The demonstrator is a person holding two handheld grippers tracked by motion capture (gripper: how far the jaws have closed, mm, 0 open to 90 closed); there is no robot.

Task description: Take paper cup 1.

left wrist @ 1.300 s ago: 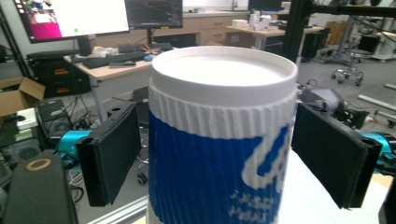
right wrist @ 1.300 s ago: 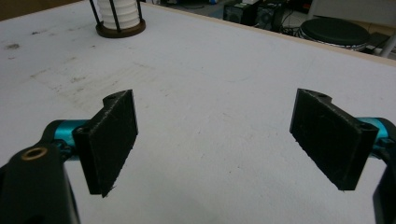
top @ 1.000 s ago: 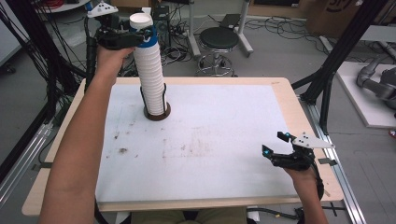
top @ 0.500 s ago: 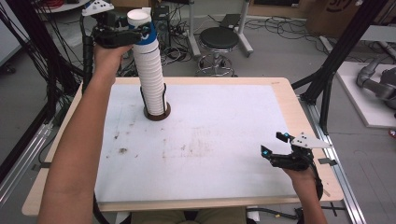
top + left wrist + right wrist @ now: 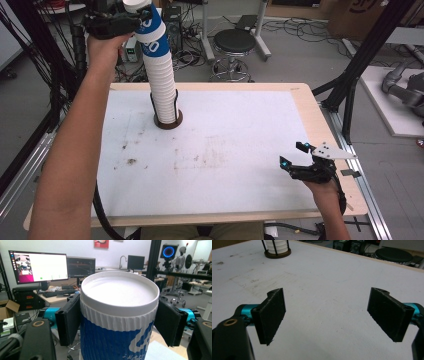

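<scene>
The top paper cup (image 5: 117, 315), white with a blue print, is now higher than it was a second ago: it has risen at the head of the tall stack of cups (image 5: 161, 85) and the left arm has stretched up with it. The left tongs (image 5: 116, 22) hold this cup just under its rim, one black jaw pressed on each side of the ribbed wall. In my judgement the cup is being pulled off the stack, though from the high view I cannot tell if it is already free of the cup below.

The stack stands in a dark wire cup holder (image 5: 166, 116) with a brown ring base, at the far left part of the surface (image 5: 240, 145), and it leans a little.

The right tongs (image 5: 300, 170) have not moved; they hover low over the near right corner of the surface, jaws wide apart and holding nothing, well apart from the stack.

About writing: the blue print on the cup shows white shapes, maybe part of a logo, but I cannot read any word. The monitors (image 5: 38, 266) behind are too small to read.
</scene>
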